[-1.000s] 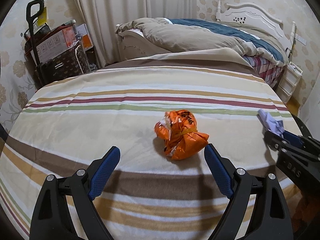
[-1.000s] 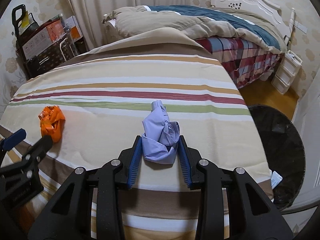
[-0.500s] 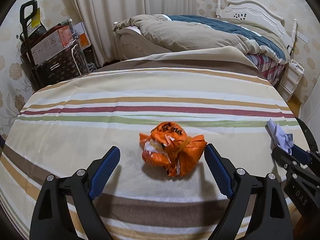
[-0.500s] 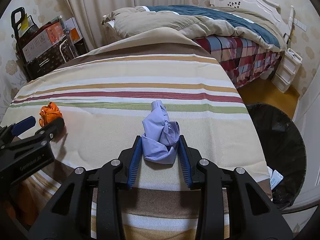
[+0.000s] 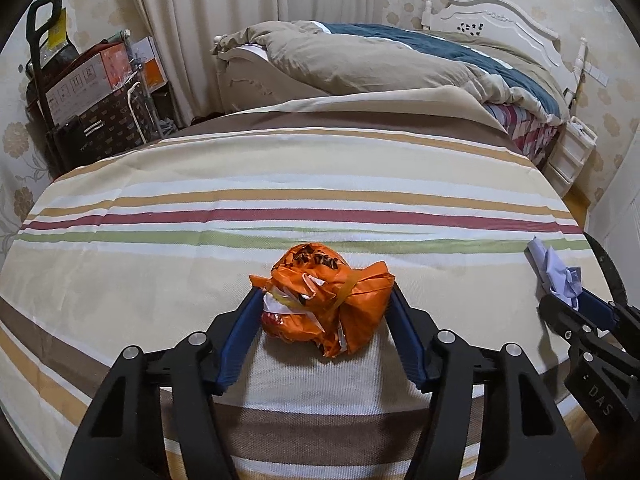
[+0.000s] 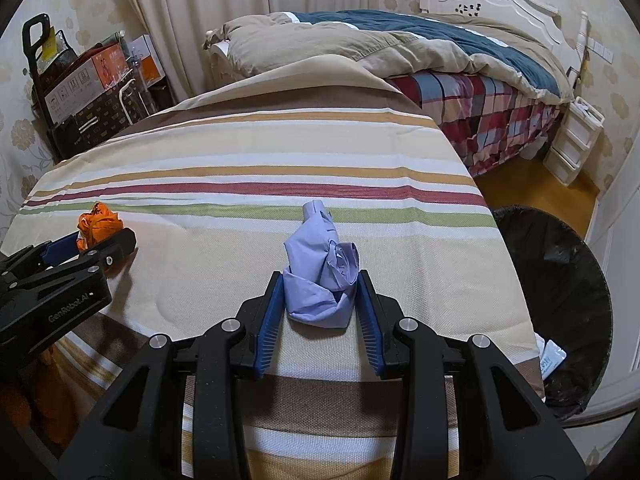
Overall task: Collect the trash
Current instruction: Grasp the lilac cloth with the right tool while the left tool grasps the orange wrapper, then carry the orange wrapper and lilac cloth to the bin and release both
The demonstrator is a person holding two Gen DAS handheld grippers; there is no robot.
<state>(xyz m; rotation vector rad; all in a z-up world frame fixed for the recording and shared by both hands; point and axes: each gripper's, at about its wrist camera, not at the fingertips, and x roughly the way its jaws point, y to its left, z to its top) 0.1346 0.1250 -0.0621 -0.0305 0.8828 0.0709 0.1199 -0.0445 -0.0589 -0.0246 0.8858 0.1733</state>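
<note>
Left gripper (image 5: 323, 312): jaws closing on the orange wrapper ball (image 5: 326, 302). The ball is sitting between them on the striped worktop (image 5: 280, 184); both blue pads look like they are already touching its sides, left pad at the white-and-orange crumple, right pad against the flat orange fold. Counting it as gripped but not yet fully squeezed. The ball is sticking out well past the jaw tips, so the hold is on its near half only.

Right gripper (image 6: 318, 300): jaws are clamped on the lavender paper wad (image 6: 320, 276). The wad is pinched between the pads at its base, and its twisted top is poking forward beyond the tips. It is resting on or just above the cloth, can't tell which.

The black bin (image 6: 560, 300) is sitting off the worktop's edge, to the right of the right jaws and lower, with a scrap already lying inside.

Step in hand, as I'm reading it: both pieces are being secured at once, left one finishing its pinch.

Next move is calling for:
- left jaws finishing the squeeze before any lift; crinkly film is likely to slip
- lifting both clear of the cloth
- swinging right to the bin, right gripper first since it is nearer
- the left is needing a longer carry across the worktop, so watch for clashing with the right gripper
</note>
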